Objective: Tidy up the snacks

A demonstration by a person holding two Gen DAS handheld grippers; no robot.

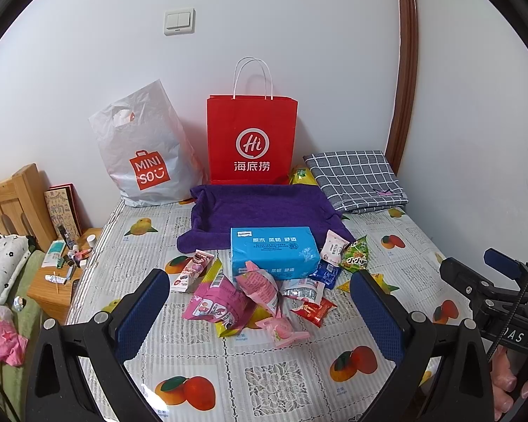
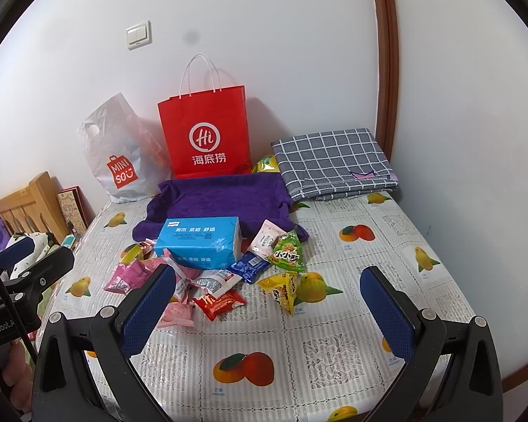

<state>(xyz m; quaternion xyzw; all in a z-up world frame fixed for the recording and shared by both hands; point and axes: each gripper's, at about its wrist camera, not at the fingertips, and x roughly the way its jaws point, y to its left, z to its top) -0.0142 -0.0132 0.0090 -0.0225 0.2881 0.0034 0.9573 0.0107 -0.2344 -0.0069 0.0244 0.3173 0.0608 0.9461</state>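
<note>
Snacks are lying in a loose pile on the fruit-print worktop in left wrist view, just in front of the blue tissue pack. Left tongs are hovering wide apart w/ nothing between, pile showing thru the gap. Red paper bag is standing at the wall behind.

Right wrist view: right tongs are also spread, empty, w/ the snack pile ahead-left & the purple towel beyond.
</note>
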